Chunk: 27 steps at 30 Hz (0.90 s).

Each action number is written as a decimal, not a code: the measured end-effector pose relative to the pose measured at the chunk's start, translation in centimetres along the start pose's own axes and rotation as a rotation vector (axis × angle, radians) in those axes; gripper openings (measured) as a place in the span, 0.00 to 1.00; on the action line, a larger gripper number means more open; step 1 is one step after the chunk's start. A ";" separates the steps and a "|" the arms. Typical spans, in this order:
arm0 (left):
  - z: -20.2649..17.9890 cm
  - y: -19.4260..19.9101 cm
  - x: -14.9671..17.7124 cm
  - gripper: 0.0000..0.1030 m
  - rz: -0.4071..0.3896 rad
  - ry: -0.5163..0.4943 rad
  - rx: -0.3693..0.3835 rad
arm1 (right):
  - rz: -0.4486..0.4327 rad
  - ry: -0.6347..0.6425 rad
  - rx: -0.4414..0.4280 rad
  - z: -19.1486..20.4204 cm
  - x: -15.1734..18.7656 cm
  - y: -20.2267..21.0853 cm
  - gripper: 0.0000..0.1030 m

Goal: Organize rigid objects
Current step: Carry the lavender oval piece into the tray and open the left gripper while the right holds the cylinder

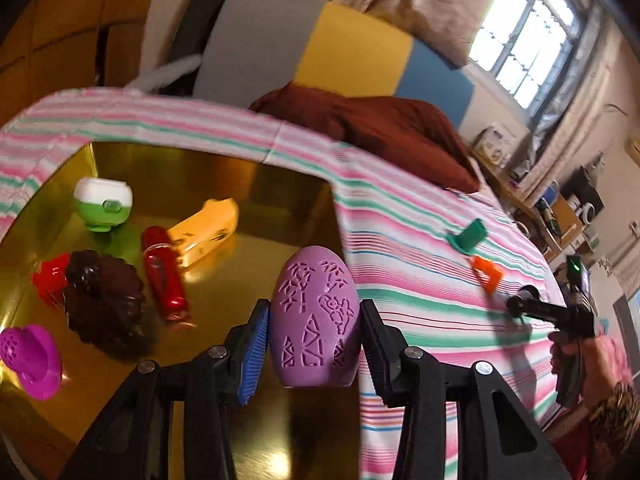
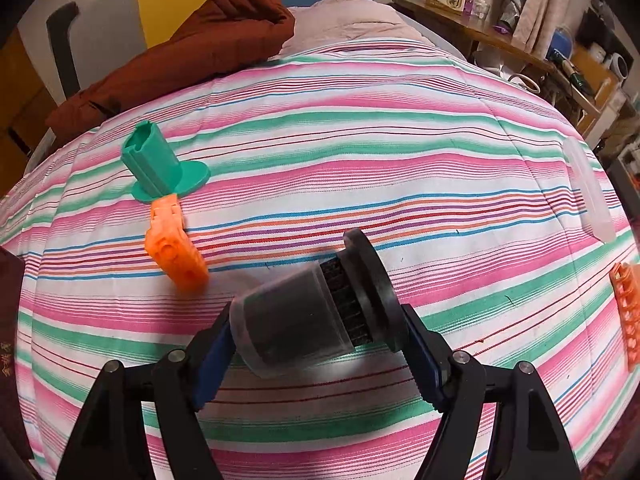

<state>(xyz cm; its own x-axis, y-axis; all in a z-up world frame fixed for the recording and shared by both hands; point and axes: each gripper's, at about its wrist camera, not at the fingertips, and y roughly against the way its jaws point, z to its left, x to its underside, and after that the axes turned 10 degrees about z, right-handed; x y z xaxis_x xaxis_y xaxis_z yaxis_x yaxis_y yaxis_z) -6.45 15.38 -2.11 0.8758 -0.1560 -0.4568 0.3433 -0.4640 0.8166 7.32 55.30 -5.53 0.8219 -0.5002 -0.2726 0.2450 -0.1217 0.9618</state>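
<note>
My left gripper (image 1: 314, 344) is shut on a purple egg-shaped object (image 1: 314, 316), held above the right edge of a gold tray (image 1: 248, 184). In the tray lie a green-and-white pod (image 1: 103, 204), a yellow piece (image 1: 206, 232), a red tube (image 1: 164, 276), a dark brown ridged piece (image 1: 104, 300), a red piece (image 1: 50, 280) and a magenta cup (image 1: 30, 356). My right gripper (image 2: 320, 344) is shut on a black cylindrical filter (image 2: 316, 308) above the striped bedsheet (image 2: 400, 152). A green flanged piece (image 2: 160, 164) and an orange piece (image 2: 174, 248) lie on the sheet to its left.
A brown blanket (image 2: 200, 44) lies at the head of the bed. An orange grid piece (image 2: 628, 312) and a clear plastic item (image 2: 592, 196) sit at the right edge. A cluttered shelf (image 2: 520, 48) stands beyond the bed.
</note>
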 end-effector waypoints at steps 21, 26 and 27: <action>2.7 -6.4 -5.1 0.46 0.194 0.170 -0.039 | -0.007 0.002 0.007 0.1 -0.6 -0.2 0.75; 3.2 -4.1 -3.5 0.47 0.139 0.210 -0.037 | -0.007 0.001 0.006 0.1 -0.6 -0.2 0.75; 3.2 -3.2 -3.0 0.47 0.108 0.213 -0.035 | -0.007 -0.001 0.006 0.1 -0.5 -0.2 0.75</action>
<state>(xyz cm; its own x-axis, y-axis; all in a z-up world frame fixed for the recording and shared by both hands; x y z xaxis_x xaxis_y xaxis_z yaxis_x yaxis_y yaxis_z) -11.24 14.55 -4.54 0.9587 -0.0139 -0.2840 0.2517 -0.4236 0.8702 6.80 55.50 -5.55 0.8198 -0.5000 -0.2792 0.2478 -0.1298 0.9601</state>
